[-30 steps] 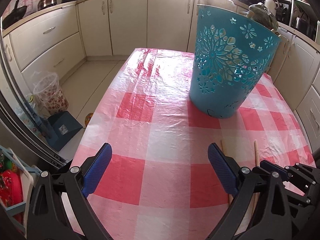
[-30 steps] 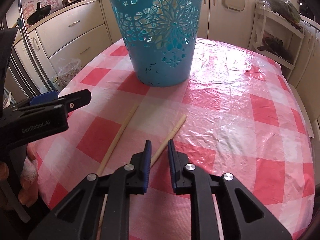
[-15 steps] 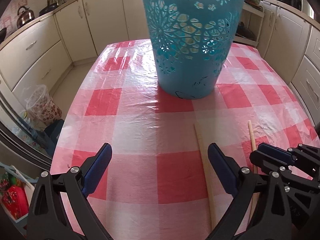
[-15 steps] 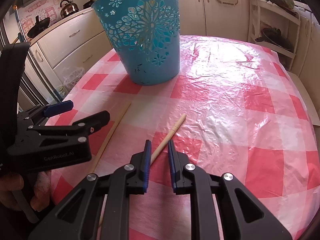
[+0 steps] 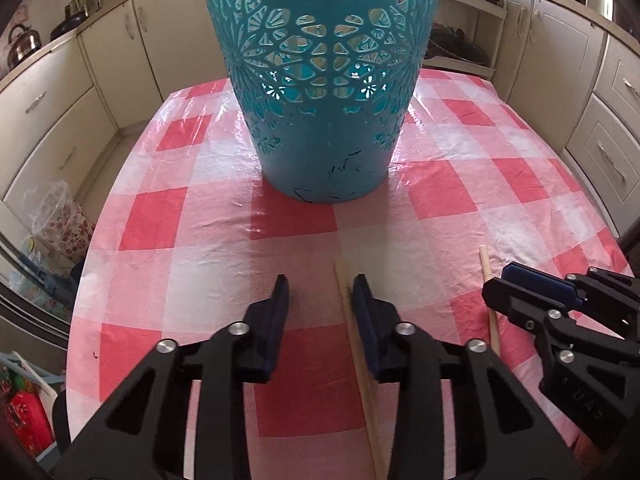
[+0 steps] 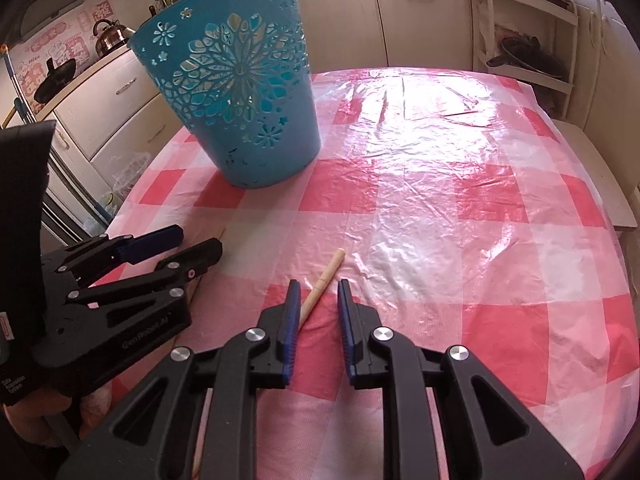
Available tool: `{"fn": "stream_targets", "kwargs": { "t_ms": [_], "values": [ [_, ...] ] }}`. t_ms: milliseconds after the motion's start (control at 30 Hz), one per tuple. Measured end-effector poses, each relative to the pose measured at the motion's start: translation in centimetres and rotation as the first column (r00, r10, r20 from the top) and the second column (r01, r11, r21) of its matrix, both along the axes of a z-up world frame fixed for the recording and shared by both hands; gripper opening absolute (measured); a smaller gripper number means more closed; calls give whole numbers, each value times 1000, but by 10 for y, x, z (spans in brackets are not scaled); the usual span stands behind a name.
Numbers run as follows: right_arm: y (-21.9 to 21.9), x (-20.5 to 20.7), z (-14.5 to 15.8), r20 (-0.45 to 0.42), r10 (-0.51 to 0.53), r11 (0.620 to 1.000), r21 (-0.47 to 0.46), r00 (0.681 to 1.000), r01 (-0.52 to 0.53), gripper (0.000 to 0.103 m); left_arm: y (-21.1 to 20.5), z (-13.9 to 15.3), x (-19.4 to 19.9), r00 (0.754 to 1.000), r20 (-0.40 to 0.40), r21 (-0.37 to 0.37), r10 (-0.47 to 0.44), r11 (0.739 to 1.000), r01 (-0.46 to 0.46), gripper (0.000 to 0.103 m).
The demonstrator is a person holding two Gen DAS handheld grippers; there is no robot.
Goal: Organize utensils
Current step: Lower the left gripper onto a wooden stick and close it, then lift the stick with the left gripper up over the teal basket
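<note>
Along the left of the left wrist view run cream kitchen cabinets (image 5: 52, 120), with a kettle (image 5: 22, 46) on the counter above them. A table under a pink and white checked cloth (image 5: 168, 208) fills the middle, and a teal cut-out basket (image 5: 320, 100) stands upright on its far part. Nearer the camera, the left gripper (image 5: 320, 296) sits low over the cloth with its fingers apart and nothing clamped. A flat wooden stick (image 5: 362, 364) lies lengthwise between them, just beside the inner face of the right-hand finger (image 5: 370, 332); whether it touches that pad cannot be told. Further right lies a round wooden stick (image 5: 487, 276), roughly parallel to the first and well apart from it, its near part hidden under the right gripper (image 5: 520, 292), which enters from the right edge.

In the right wrist view the left gripper (image 6: 180, 244) reaches in from the left, just above the tip of the flat wooden stick (image 6: 221, 234). The teal cut-out basket (image 6: 236, 80) stands behind it, well apart from both sticks. The right gripper (image 6: 318, 292) has its fingers slightly apart, straddling the round wooden stick (image 6: 320, 288), which slants between them close to the left pad (image 6: 290, 320), not gripped. Shiny checked cloth (image 6: 460, 200) stretches away to the right, with a white rack (image 6: 528, 40) of shelves beyond
</note>
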State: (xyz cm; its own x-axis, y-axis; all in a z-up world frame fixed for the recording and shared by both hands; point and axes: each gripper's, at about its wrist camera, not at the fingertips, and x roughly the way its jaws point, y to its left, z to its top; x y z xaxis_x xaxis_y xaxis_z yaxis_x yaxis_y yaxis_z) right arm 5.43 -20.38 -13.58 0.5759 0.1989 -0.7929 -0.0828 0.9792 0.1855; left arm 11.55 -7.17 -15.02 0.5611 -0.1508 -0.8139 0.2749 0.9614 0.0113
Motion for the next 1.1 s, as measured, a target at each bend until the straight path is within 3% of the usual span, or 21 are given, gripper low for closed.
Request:
{"fn": "stream_targets", "kwargs": {
  "t_ms": [100,167,300,433,567,667,833,933,1033,1100],
  "values": [
    [12,7,0,5,70,996,-59,998,-70,20,16,0,1,998,-18,-59,55,997,-56,7],
    [23,10,1,-2,152,983,-108,988,-151,20,27,-1,2,996,-39,-106,82,991,-86,7],
    [31,9,3,-40,249,963,-97,968,-252,19,38,0,2,994,-69,-135,87,986,-96,7],
    [19,7,3,-61,199,979,-38,978,-202,21,35,1,3,995,-74,-85,60,994,-66,9],
    [22,0,3,-34,169,984,-52,985,-171,21,25,1,2,998,-51,-27,32,999,-33,11],
    [30,3,3,-38,224,970,-81,974,-227,14,31,1,3,998,-57,-57,21,998,-25,5],
    [31,11,8,-76,275,954,-101,958,-282,14,42,1,3,997,-70,-70,24,997,-29,6],
    [28,15,5,-97,251,962,-88,963,-259,22,39,0,2,998,-61,-27,13,1000,-15,6],
    [31,11,2,-72,216,971,-92,974,-222,22,30,0,0,1000,-26,39,-4,999,5,7],
    [32,8,2,-65,202,976,-68,977,-206,17,29,-1,-2,1000,-13,47,-14,999,15,6]
  ]
}}
